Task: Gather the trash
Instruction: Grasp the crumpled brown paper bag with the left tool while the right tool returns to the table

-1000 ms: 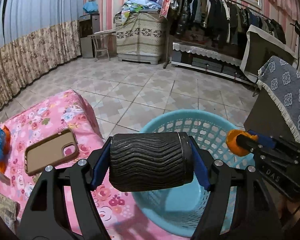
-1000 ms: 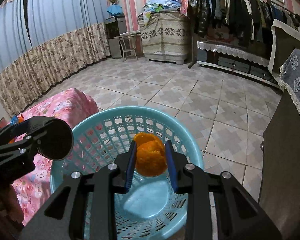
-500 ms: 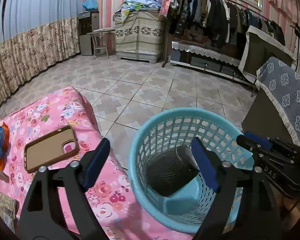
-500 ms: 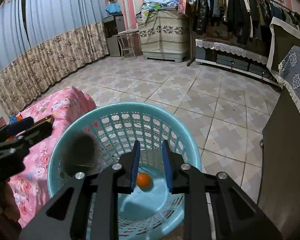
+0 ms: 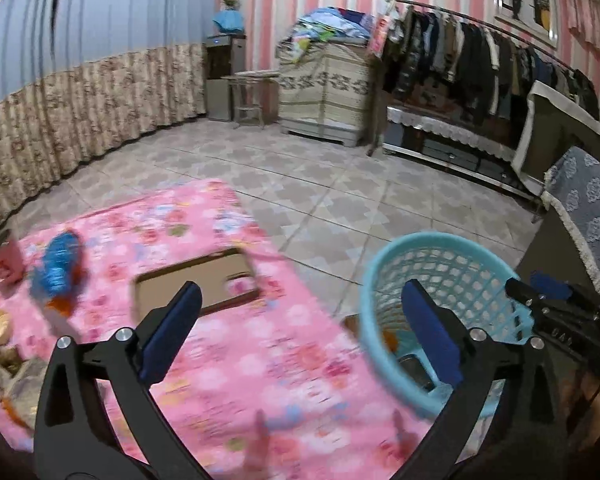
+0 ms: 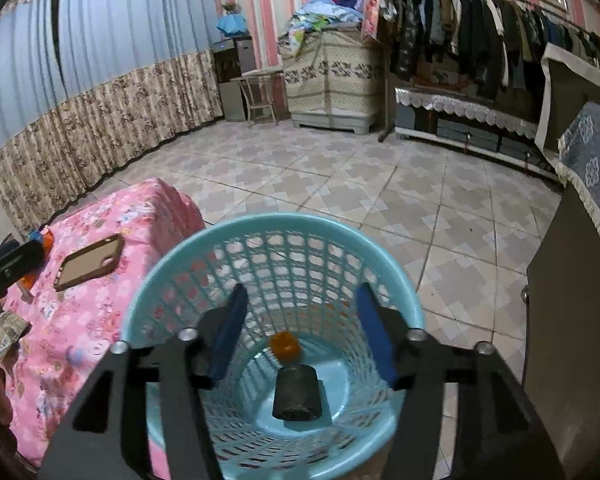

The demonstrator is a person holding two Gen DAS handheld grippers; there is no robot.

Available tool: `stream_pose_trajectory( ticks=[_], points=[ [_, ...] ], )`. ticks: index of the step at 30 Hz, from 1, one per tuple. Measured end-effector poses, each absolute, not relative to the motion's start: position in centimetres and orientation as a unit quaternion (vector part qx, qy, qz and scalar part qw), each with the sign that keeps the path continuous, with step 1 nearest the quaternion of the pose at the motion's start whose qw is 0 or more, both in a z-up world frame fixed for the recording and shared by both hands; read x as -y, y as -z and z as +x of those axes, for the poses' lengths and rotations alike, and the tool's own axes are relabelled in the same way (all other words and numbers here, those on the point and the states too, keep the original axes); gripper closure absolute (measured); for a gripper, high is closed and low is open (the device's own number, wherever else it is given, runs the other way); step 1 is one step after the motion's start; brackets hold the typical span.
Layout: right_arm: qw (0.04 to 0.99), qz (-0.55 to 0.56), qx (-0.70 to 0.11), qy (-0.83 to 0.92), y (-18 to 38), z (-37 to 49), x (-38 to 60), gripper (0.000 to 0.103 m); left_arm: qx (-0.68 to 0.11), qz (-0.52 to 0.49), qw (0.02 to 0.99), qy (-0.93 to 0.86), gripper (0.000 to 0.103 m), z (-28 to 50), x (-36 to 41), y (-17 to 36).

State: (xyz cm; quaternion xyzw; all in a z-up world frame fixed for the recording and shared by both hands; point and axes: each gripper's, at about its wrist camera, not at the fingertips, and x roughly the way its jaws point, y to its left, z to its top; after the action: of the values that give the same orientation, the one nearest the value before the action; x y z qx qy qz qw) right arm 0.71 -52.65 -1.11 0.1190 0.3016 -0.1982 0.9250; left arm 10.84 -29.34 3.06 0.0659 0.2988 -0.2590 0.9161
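Observation:
A light blue plastic basket (image 6: 172, 304) stands on the floor beside the pink table; it also shows in the left wrist view (image 5: 384, 264). Inside lie a black ribbed cup (image 6: 298, 394) on its side and an orange peel piece (image 6: 285, 345). My right gripper (image 6: 300, 330) is open and empty above the basket mouth. My left gripper (image 5: 300, 320) is open and empty, over the pink floral tablecloth (image 5: 260, 380) left of the basket. A blue and orange wrapper (image 5: 58, 268) lies on the table at left.
A brown phone case (image 5: 196, 280) lies face down on the table. A pink cup (image 5: 4, 264) and small scraps (image 5: 4, 356) sit at the table's left edge. A dark cabinet with a grey cloth (image 6: 580, 280) stands right of the basket. Tiled floor lies beyond.
My left gripper let the black cup fall into the basket, and my right gripper let the orange piece fall in. Both opened. The left gripper has since swung left over the table.

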Motion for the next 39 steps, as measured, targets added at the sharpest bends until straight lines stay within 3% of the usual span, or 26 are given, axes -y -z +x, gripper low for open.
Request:
stream_pose_trajectory(
  ticks=[5, 10, 25, 39],
  points=[
    [0.938, 0.098, -0.286, 0.169, -0.5, 1.5, 48.5, 0.026, -0.298, 0.053, 0.928, 0.215, 0.005, 10.6, 22.5, -3.8],
    [0.951, 0.08, -0.272, 0.123, -1.6, 2.7, 42.7, 0.019, -0.3, 0.044, 0.939, 0.16, 0.005, 10.8, 15.2, -4.3],
    [0.955, 0.046, -0.289, 0.043, -1.2, 6.6, 30.1, 0.017, -0.299, 0.028, 0.954, 0.014, 0.005, 11.4, -2.2, -3.9],
    [0.947, 0.012, -0.319, 0.034, 1.4, 7.6, 25.2, 0.017, -0.374, 0.02, 0.927, -0.018, 0.005, 13.1, -10.0, 3.5]
  ],
)
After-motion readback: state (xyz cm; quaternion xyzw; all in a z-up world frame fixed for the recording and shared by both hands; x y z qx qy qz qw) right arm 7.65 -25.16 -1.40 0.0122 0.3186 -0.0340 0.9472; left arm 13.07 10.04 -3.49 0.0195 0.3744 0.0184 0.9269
